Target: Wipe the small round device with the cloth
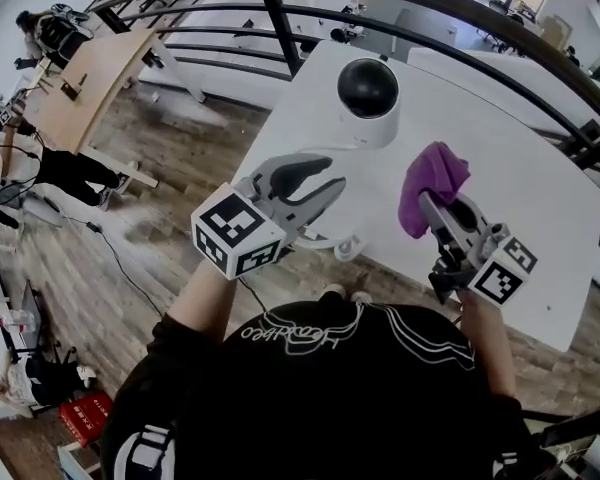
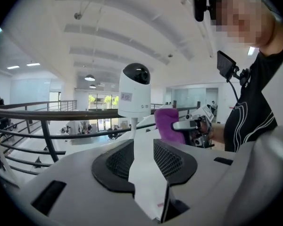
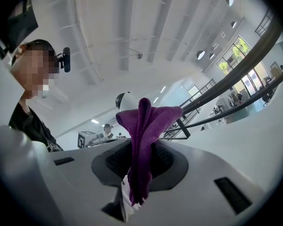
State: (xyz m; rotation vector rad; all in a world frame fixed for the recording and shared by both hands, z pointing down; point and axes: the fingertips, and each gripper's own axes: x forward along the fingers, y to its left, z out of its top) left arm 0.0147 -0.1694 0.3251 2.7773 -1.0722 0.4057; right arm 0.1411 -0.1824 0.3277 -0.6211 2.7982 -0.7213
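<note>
Device (image 1: 368, 103) stands upright on the white desk (image 1: 520, 198), long axis vertical, black dome on top. Left gripper (image 1: 332, 174) fingers are spread wide with nothing between them; right gripper (image 1: 430, 206) fingers clench the purple cloth (image 1: 435, 178) near it, not touching.

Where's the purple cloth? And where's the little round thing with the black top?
purple cloth (image 1: 435, 176): head view, on the bunched upper part of the cloth.
small round device (image 1: 368, 88): head view, on its black dome.
</note>
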